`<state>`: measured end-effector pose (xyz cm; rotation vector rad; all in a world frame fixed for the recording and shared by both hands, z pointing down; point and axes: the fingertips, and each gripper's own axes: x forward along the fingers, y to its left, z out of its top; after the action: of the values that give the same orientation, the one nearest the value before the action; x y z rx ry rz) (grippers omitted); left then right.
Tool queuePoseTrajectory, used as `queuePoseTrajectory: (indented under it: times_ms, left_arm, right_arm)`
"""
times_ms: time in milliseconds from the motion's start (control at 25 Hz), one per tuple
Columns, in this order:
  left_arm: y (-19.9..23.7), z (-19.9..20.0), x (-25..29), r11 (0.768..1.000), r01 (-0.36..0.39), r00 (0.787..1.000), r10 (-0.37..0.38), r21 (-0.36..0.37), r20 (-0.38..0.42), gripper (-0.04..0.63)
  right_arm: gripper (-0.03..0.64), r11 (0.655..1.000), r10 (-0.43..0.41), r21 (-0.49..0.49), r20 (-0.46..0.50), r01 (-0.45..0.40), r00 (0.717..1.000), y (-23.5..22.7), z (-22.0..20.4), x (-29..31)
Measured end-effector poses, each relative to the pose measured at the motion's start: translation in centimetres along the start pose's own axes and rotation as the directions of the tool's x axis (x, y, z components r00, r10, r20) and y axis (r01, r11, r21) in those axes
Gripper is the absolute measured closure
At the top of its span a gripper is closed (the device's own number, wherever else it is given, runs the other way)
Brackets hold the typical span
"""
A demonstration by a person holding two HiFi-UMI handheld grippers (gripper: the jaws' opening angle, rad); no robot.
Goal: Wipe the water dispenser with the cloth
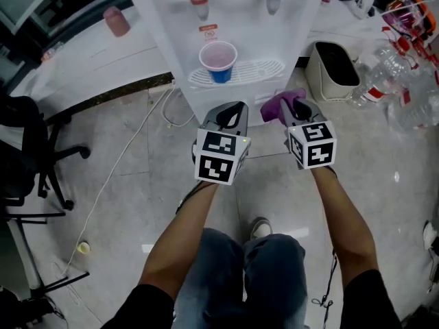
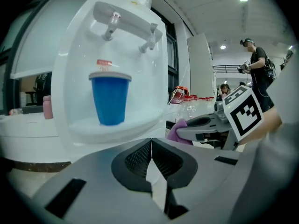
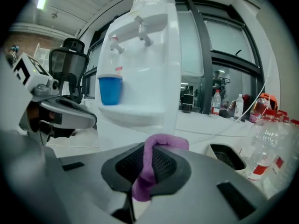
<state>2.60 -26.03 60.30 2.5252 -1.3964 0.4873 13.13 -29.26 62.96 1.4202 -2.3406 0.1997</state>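
A white water dispenser (image 1: 233, 19) stands ahead, with two taps and a blue cup (image 1: 219, 62) on its drip tray (image 1: 236, 72); the cup (image 2: 110, 99) also shows in the left gripper view. My right gripper (image 1: 293, 106) is shut on a purple cloth (image 1: 280, 103), which bulges out above its jaws (image 3: 154, 160). It hovers just below and in front of the tray's right end. My left gripper (image 1: 232, 115) is shut with nothing in it, level with the right one and a little to its left.
A beige bin (image 1: 335, 70) stands right of the dispenser, with several clear plastic bottles (image 1: 401, 81) beyond it. A white cable (image 1: 123, 156) runs over the floor at left, near a black office chair (image 1: 27, 149). A person (image 2: 257, 73) stands far off.
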Motion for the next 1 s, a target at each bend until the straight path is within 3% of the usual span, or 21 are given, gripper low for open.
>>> queuePoseTrajectory:
  times_ms: [360,840,1000]
  left_arm:
    - [-1.3,14.9,-7.3,0.999,-0.017,0.999,0.016,-0.027,-0.041,0.569]
    - [-0.6,39.1,-16.1,0.998,-0.052,0.999,0.052,-0.017,0.005,0.569]
    - [0.5,44.8,-19.6,0.993,-0.116,0.993,0.117,-0.022,0.033,0.569]
  right_arm:
    - [0.584,0.999,0.021,0.048,-0.001,-0.021,1.000,-0.4,15.3,-8.9]
    - [0.584,0.996,0.088,0.010,0.086,-0.089,0.992,-1.1,40.9,-19.0]
    - [0.584,0.995,0.098,-0.032,0.121,-0.095,0.988,-1.9,47.9,-22.2]
